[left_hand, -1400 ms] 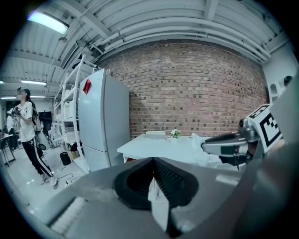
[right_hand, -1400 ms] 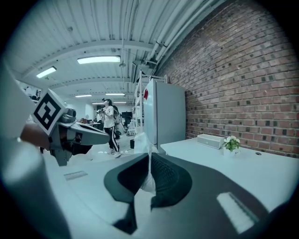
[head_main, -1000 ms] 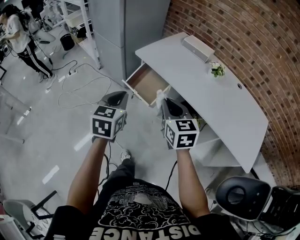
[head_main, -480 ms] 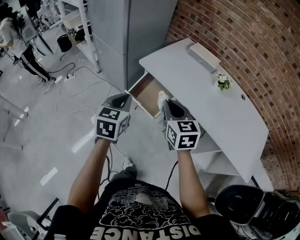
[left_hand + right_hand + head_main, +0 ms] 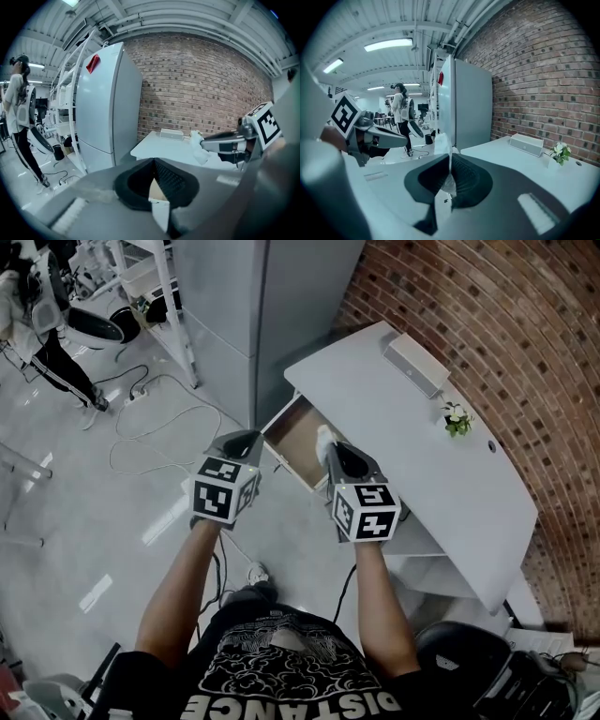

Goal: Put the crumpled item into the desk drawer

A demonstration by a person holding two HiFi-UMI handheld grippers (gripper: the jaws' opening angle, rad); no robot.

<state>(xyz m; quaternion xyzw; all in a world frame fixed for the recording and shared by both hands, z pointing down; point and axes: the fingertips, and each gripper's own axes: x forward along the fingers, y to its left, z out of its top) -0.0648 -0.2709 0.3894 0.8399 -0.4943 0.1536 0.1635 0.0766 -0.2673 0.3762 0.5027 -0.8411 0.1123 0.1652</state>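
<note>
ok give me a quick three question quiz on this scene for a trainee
1. True or false: the drawer of the desk stands open.
2. What is between the jaws of the left gripper?
3. The crumpled item is:
A. lying in the drawer
B. clamped in the right gripper
C. resting on the desk top

Key
1. True.
2. Nothing; its jaws are together.
3. B.
</note>
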